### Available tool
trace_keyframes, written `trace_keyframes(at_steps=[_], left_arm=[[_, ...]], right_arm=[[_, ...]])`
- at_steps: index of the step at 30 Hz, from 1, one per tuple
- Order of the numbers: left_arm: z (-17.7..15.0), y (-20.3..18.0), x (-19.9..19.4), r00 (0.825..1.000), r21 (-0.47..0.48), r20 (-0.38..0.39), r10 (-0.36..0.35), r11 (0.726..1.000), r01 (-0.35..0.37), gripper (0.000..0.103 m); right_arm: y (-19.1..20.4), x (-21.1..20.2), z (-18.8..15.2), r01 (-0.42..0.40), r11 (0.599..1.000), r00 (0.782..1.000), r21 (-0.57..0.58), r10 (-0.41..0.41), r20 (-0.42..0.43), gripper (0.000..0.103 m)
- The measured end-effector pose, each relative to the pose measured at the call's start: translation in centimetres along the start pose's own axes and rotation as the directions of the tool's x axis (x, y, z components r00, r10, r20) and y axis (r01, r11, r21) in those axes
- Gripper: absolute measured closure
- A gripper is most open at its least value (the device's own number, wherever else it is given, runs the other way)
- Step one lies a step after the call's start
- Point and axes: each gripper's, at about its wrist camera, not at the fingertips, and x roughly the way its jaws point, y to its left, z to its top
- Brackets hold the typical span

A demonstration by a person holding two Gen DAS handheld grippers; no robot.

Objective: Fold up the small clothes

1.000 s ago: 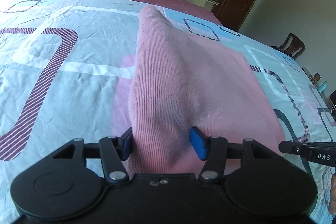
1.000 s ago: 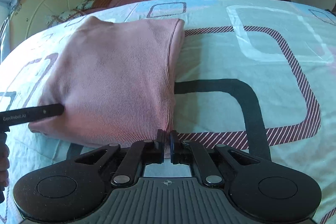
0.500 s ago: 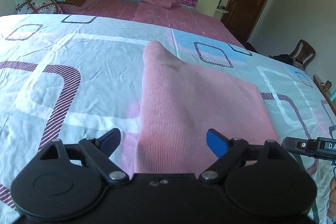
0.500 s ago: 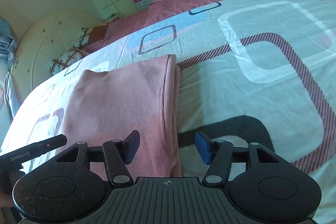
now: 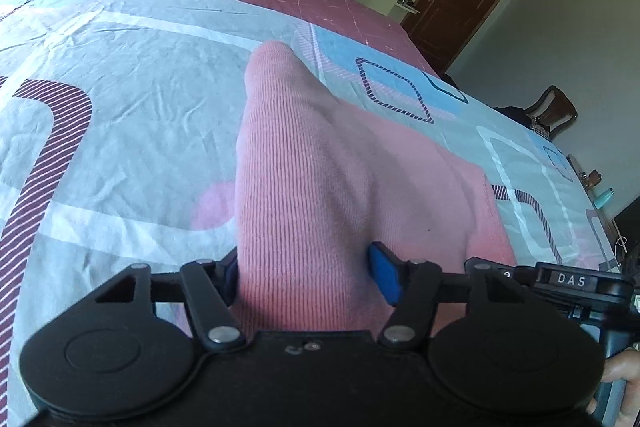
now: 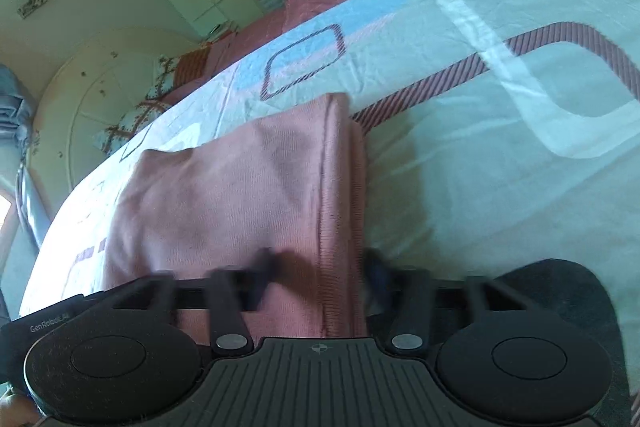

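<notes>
Slippage threatened: left tongs (image 5: 304, 277) and right tongs (image 6: 316, 277) both stood apart, straddling the garment (image 5: 340, 187) unclamped, so lifting might spill the fold onto the bed (image 5: 120, 87).

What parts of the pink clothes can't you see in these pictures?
- Left wrist view: the near edge of the pink garment is hidden behind the left gripper; whether the pads pinch it is unclear.
- Right wrist view: the right gripper is motion-blurred, so its grip is unreadable.
- Both views: the garment's underside lies hidden against the bedspread.
</notes>
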Motion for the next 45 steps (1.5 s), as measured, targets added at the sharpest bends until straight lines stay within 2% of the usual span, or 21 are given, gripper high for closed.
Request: trace_keyframes(at_steps=[3, 8, 14, 18, 21, 28, 34, 40, 42, 45], left_arm=[[0.0, -0.3, -0.7, 1.0, 0.014, 0.019, -0.005, 1.0, 0.005, 0.063], [0.7, -0.7, -2.4, 0.998, 0.02, 0.049, -0.036, 0.999, 0.035, 0.075], [2.1, -0.2, -5.9, 0.993, 0.056, 0.098, -0.072, 0.996, 0.067, 0.076], [3.5, 3.4, -9.7, 0.986, 0.055, 0.146, -0.077, 0.996, 0.07, 0.076], [4.2, 7.6, -12.9, 0.982, 0.053, 0.174, -0.077, 0.996, 0.068, 0.076], [6.3, 18.9, -18.9, 0.979, 0.094, 0.2, -0.05, 0.995, 0.032, 0.076], [8.7, 26.7, -20.5, 0.975, 0.091, 0.219, 0.028, 0.995, -0.049, 0.076], [8.2, 32.3, -18.2, 0.971, 0.071, 0.214, 0.109, 0.989, -0.127, 0.075], [7.3, 33.9, -16.7, 0.971, 0.061, 0.185, 0.151, 0.984, -0.165, 0.066], [6.4, 35.2, -16.2, 0.965, 0.043, 0.212, 0.153, 0.985, -0.165, 0.055]], right_arm=[[0.6, 0.0, 0.1, 0.01, 1.0, 1.0, -0.023, -0.011, -0.009, 0.083], [1.9, -1.8, 0.0, -0.047, 0.999, 0.999, -0.024, 0.048, 0.022, 0.085], [7.5, -3.4, 0.2, -0.126, 0.991, 0.989, -0.051, 0.129, 0.069, 0.085], [12.8, -3.4, -0.7, -0.153, 0.984, 0.982, -0.085, 0.161, 0.094, 0.085], [17.5, -2.2, -1.9, -0.177, 0.98, 0.976, -0.095, 0.187, 0.109, 0.085], [28.8, 3.9, -6.3, -0.2, 0.978, 0.969, -0.061, 0.207, 0.138, 0.085], [36.1, 11.2, -8.1, -0.227, 0.972, 0.966, -0.058, 0.233, 0.116, 0.085], [38.2, 18.5, -8.9, -0.19, 0.979, 0.98, -0.07, 0.193, 0.041, 0.085], [37.7, 20.5, -9.1, -0.158, 0.985, 0.987, -0.071, 0.16, 0.019, 0.085], [36.0, 22.4, -9.2, -0.114, 0.993, 0.993, -0.043, 0.114, -0.012, 0.085]])
